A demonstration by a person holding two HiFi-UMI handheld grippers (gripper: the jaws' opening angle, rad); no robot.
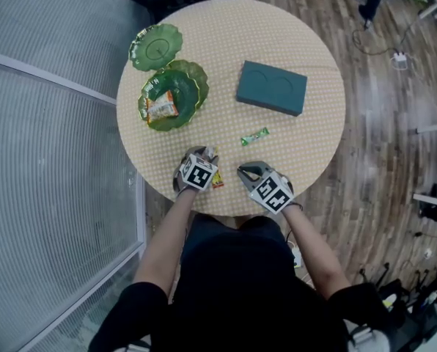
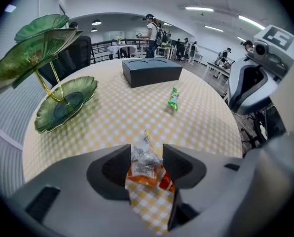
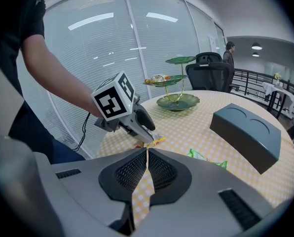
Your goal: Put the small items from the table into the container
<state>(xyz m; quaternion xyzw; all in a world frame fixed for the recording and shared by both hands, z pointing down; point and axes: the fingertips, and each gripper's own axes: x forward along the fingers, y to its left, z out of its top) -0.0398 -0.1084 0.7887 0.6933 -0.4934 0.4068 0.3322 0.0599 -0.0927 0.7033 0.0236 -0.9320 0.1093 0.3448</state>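
— Currently, what is the left gripper (image 2: 147, 152) status?
— Jaws apart; the orange snack packet (image 2: 144, 174) lies between them on the table (image 2: 117, 117), near the person's edge.
— Right gripper (image 3: 147, 154)?
— Jaws together, empty, just beside the left gripper.
— Other items?
— Green packet (image 1: 254, 136) lies near the dark box (image 1: 271, 87); another packet (image 1: 162, 106) rests in the green tiered dish (image 1: 193, 79).

Seen from my head, my left gripper (image 1: 202, 154) covers most of the orange packet (image 1: 217, 181), on my side of the dark box (image 1: 271, 87); only a sliver shows. Between my jaws its print is too blurred to read. Left of the box, the green stand (image 2: 38, 53) is cut by the picture's edge. My right gripper (image 3: 147, 154) hides the near edge of the green packet (image 3: 206, 157).
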